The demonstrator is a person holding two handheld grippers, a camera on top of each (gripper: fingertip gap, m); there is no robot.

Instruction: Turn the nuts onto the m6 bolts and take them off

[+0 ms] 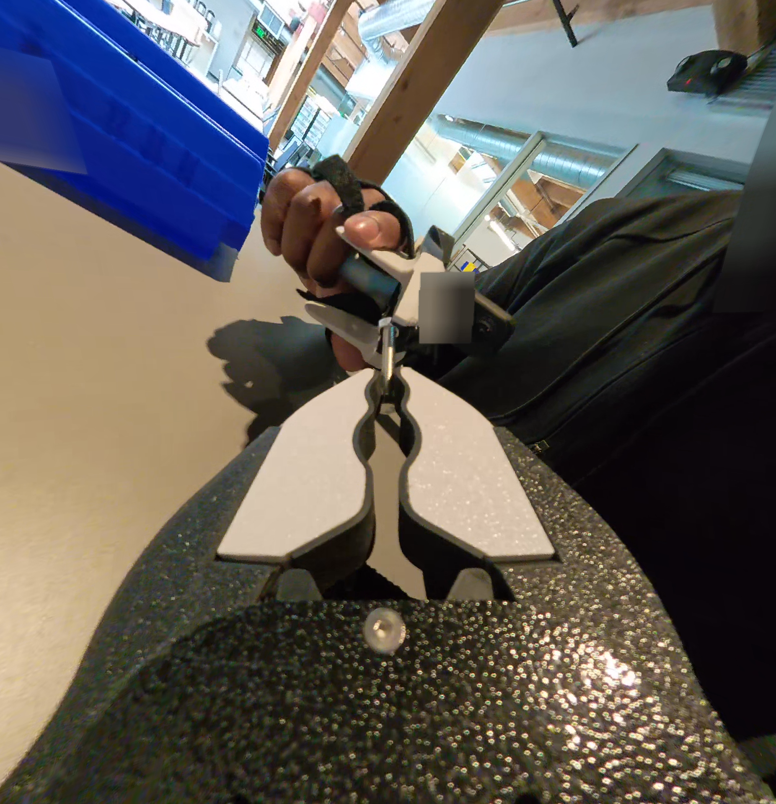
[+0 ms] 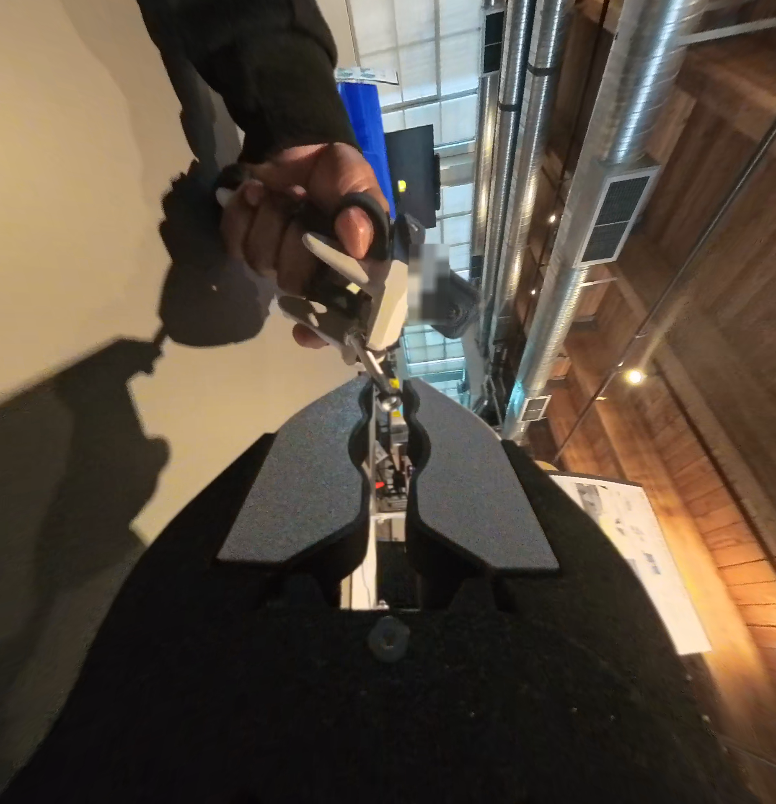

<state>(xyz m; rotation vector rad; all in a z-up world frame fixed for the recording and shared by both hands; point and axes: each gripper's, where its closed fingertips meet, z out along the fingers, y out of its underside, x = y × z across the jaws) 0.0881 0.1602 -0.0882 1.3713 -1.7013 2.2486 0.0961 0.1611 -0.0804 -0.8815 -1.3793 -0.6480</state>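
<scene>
Spanning the gap between the two tools, the bolt [image 1: 389, 352] is held clear of the beige table [image 1: 94, 391] rather than rested on it, so that either end can be turned freely. One end is pinched at the very tips of the left gripper [image 1: 386, 391], whose pale pads are drawn narrow, almost together. The other end is taken at the tips of the right gripper [image 2: 388, 393], likewise narrowed, with a small round silver piece caught between its pads. That piece is judged to be the nut [image 2: 390, 401], since threads are seen just beside it in the left wrist view, though a bolt head cannot be ruled out.

The tools are set nearly nose to nose, each aimed along the shaft, which is judged to keep the nut square to the thread while one wrist is rolled against the other. Only the fingertips are used, so the shaft is left bare between them. A blue bin [image 1: 160, 143] is seen on the table beyond, well apart from the work. Whether the nut is being wound on or off cannot be told.
</scene>
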